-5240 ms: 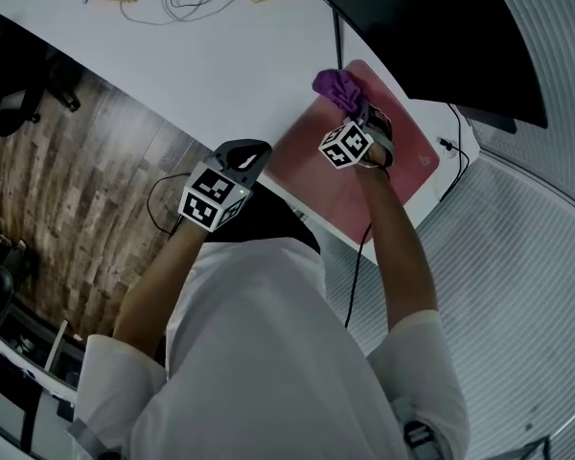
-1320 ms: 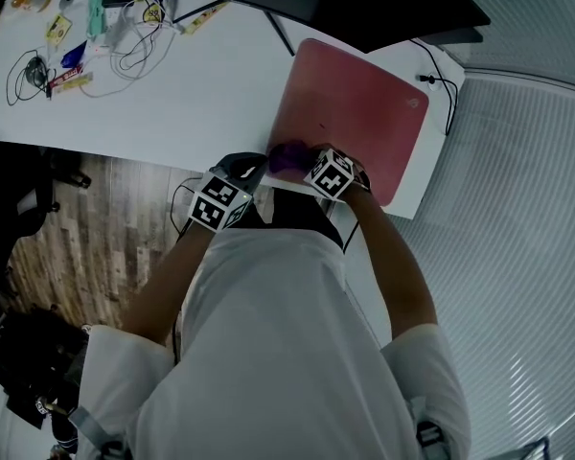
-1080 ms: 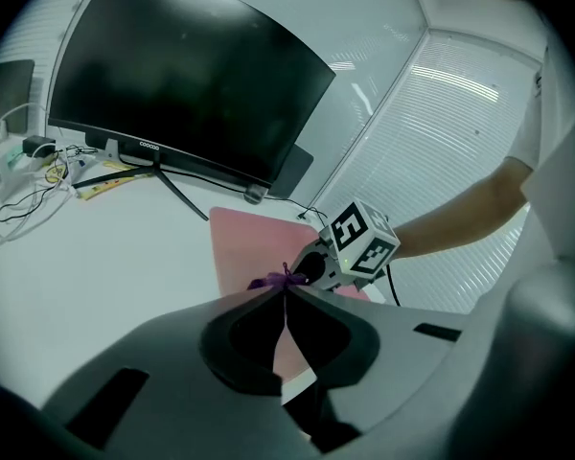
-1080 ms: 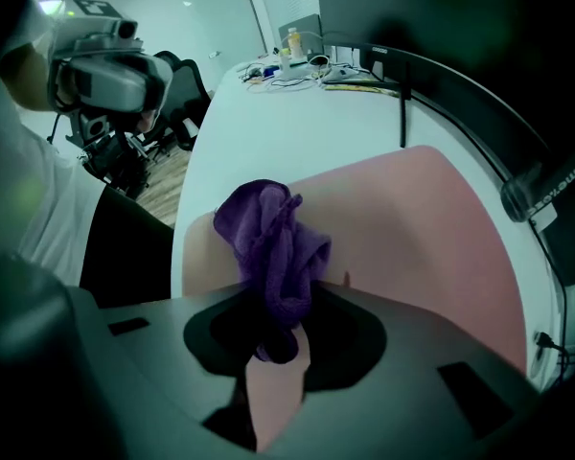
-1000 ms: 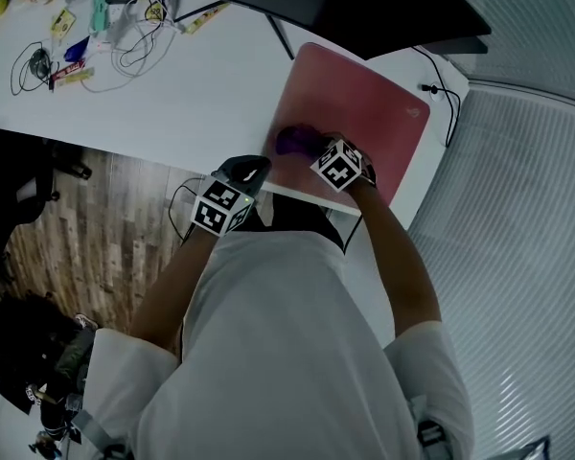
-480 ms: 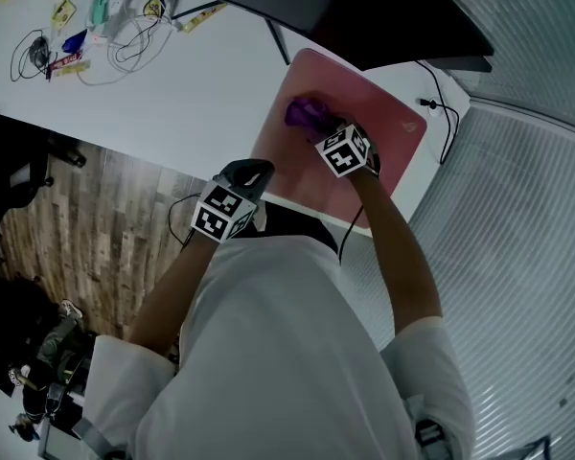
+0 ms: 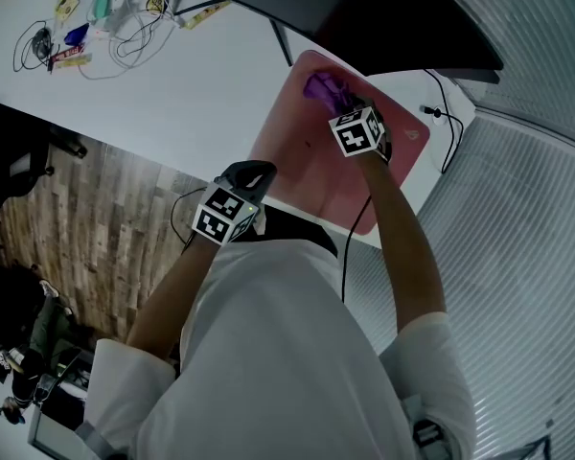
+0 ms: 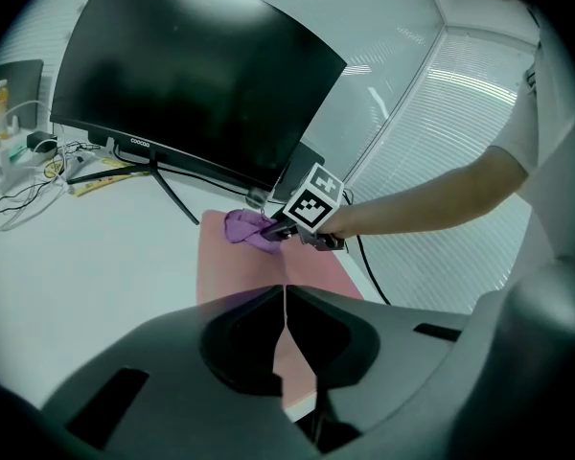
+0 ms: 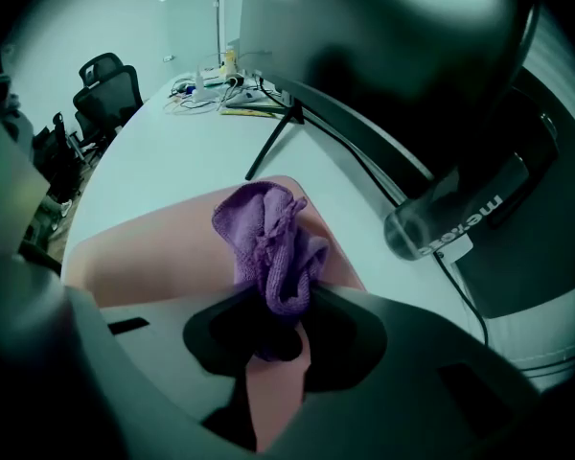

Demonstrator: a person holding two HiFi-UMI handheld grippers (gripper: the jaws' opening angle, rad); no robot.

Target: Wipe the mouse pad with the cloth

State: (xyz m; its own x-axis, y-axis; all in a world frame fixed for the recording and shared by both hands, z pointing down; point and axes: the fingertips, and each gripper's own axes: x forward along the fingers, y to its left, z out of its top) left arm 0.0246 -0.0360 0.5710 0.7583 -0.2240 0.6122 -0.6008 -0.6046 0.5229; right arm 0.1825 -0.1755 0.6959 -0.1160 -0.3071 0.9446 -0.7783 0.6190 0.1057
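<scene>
My right gripper (image 7: 342, 105) pinches the purple cloth (image 7: 323, 88); in the right gripper view the cloth bulges out between the two jaws and lies bunched on the pink mouse pad (image 7: 297, 166). The cloth sits at the far end of the pad, close to the foot of the black monitor (image 7: 364, 17), whose thin stand legs (image 9: 273, 147) reach toward the pad. The monitor hangs over the far part of the pad and hides a little of it in the head view.

My left gripper (image 7: 248, 174) has its jaws pressed together with nothing between them. It is at the near edge of the white desk (image 7: 182, 84), just beside the pad's near left corner.

Far to the left on the desk I see a tangle of cables and small items (image 7: 96, 22). A thin black cable (image 7: 443, 113) lies at the right of the pad. An office chair (image 9: 105, 80) stands behind the desk.

A dark cylinder (image 9: 450, 220) near the right gripper carries white letters beginning with "me"; the rest I cannot read.
</scene>
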